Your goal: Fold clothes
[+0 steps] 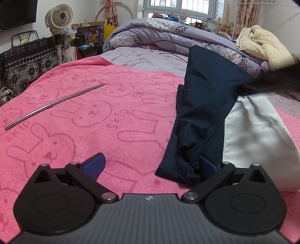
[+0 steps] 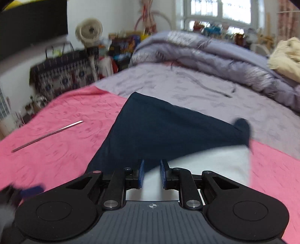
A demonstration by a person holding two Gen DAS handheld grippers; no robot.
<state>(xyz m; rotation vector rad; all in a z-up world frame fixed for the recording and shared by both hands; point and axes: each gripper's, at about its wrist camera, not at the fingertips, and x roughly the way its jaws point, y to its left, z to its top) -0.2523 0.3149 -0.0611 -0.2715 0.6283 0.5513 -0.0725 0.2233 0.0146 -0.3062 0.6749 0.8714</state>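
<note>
A navy garment [image 1: 202, 112] with a white panel [image 1: 253, 140] lies on a pink bunny-print towel [image 1: 93, 122] spread over the bed. My left gripper [image 1: 151, 166] is wide open at the garment's near corner. Its right finger [image 1: 208, 167] is partly buried in bunched navy cloth, and its left finger [image 1: 93, 165] rests over bare towel. In the blurred right wrist view, my right gripper [image 2: 152, 173] hovers over the garment [image 2: 159, 131] where navy meets white [image 2: 215, 165]. Its jaws stand a narrow gap apart and nothing is pinched between the pads.
A thin metal rod [image 1: 54, 104] lies on the towel to the left, also visible as the rod [image 2: 46, 135]. A lilac quilt [image 1: 168, 33] and a cream jacket [image 1: 262, 45] are piled at the bed's far end. Dark hair [image 1: 277, 80] shows at the right. A fan [image 1: 59, 16] and clutter stand beyond the bed's left side.
</note>
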